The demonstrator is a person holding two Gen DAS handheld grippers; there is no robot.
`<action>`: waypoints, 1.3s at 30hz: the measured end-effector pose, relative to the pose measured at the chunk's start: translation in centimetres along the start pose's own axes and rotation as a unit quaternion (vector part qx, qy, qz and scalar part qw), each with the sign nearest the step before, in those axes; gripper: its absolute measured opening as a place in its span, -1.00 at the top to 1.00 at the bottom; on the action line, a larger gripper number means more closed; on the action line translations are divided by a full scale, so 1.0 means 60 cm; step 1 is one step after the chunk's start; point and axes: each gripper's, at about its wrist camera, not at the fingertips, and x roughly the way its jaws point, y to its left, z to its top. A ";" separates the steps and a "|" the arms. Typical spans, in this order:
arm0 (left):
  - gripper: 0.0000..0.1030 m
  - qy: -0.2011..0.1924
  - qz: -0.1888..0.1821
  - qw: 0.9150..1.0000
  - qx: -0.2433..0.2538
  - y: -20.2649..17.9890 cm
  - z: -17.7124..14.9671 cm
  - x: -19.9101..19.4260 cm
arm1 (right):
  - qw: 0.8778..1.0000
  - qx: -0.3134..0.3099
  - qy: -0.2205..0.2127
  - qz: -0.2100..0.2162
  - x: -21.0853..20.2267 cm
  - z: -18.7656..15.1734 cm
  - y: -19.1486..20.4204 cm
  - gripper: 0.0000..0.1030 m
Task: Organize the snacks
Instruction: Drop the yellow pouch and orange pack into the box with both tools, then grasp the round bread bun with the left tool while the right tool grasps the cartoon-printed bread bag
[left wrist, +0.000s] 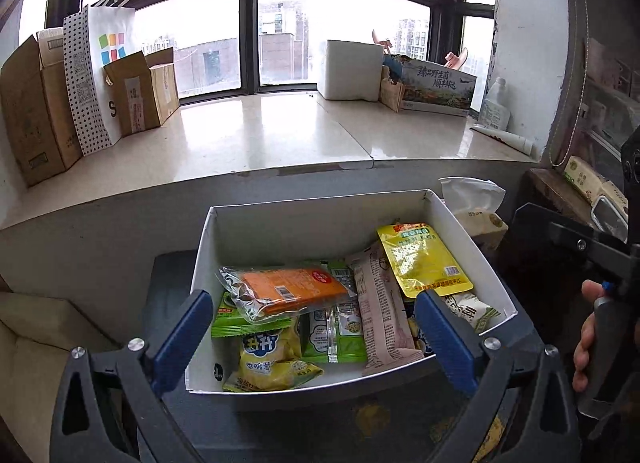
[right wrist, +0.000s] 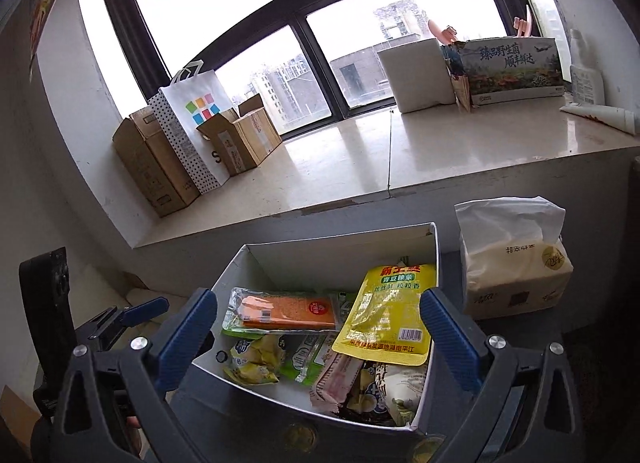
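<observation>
A white open box point(left wrist: 280, 219) point(right wrist: 340, 249) stands on a dark table and holds several snack packets. An orange packet point(left wrist: 288, 287) point(right wrist: 288, 309) lies on top at the left. A yellow packet point(left wrist: 424, 259) point(right wrist: 388, 311) leans at the right. A pink bar point(left wrist: 384, 311) point(right wrist: 336, 377), green packets point(left wrist: 340, 339) and a yellow-green chip bag point(left wrist: 272, 363) point(right wrist: 252, 363) lie below. My left gripper point(left wrist: 316, 335) is open and empty, its blue fingers either side of the box. My right gripper point(right wrist: 318, 337) is open and empty above the box.
A tissue pack point(right wrist: 516, 263) point(left wrist: 476, 211) stands right of the box. Behind is a pale window ledge point(left wrist: 280, 135) with cardboard boxes point(left wrist: 36, 111), a white paper bag point(left wrist: 108, 63), a white block point(left wrist: 352, 69) and a printed carton point(left wrist: 436, 87). The right gripper's body and the hand holding it show at the right edge point(left wrist: 600, 303).
</observation>
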 end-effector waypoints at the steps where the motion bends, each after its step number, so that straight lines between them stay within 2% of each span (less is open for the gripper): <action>1: -1.00 -0.005 0.003 1.000 0.000 -0.001 -0.005 -0.013 | 1.000 -0.008 -0.004 -0.001 -0.010 -0.004 0.006 -1.00; 3: -1.00 -0.012 0.003 1.000 -0.003 -0.001 -0.017 -0.041 | 0.999 -0.021 -0.025 -0.013 -0.035 -0.014 0.018 -1.00; 6: -1.00 -0.020 -0.012 1.000 -0.008 0.000 -0.039 -0.084 | 0.999 -0.035 -0.040 -0.008 -0.071 -0.034 0.032 -1.00; 10: -1.00 -0.026 -0.020 0.999 -0.015 -0.004 -0.066 -0.131 | 0.999 -0.035 -0.037 -0.001 -0.111 -0.067 0.041 -1.00; 12: -1.00 -0.021 -0.032 0.999 -0.013 -0.011 -0.082 -0.149 | 0.999 -0.032 -0.033 0.003 -0.131 -0.087 0.044 -1.00; 15: -1.00 -0.014 -0.026 1.000 0.000 -0.027 -0.111 -0.166 | 0.999 -0.028 -0.019 0.019 -0.156 -0.123 0.043 -1.00; 17: -1.00 -0.004 -0.037 0.999 0.003 -0.036 -0.135 -0.170 | 0.999 -0.033 -0.014 0.013 -0.173 -0.153 0.043 -1.00; 20: -1.00 0.028 -0.067 0.997 0.015 -0.052 -0.182 -0.163 | 0.999 -0.036 0.001 0.005 -0.188 -0.198 0.041 -1.00; 23: -1.00 0.064 -0.098 0.992 0.051 -0.080 -0.237 -0.146 | 0.999 -0.029 0.021 -0.002 -0.196 -0.242 0.030 -1.00; 28: -1.00 0.119 -0.116 0.979 0.116 -0.112 -0.310 -0.104 | 1.000 0.003 0.028 -0.013 -0.212 -0.295 0.006 -1.00; 34: -1.00 0.164 -0.142 0.968 0.124 -0.099 -0.330 -0.044 | 0.999 0.042 0.032 -0.001 -0.225 -0.328 -0.015 -1.00; 39: -0.99 0.179 -0.150 0.966 0.115 -0.087 -0.333 -0.007 | 0.997 0.054 0.050 0.002 -0.215 -0.346 -0.021 -1.00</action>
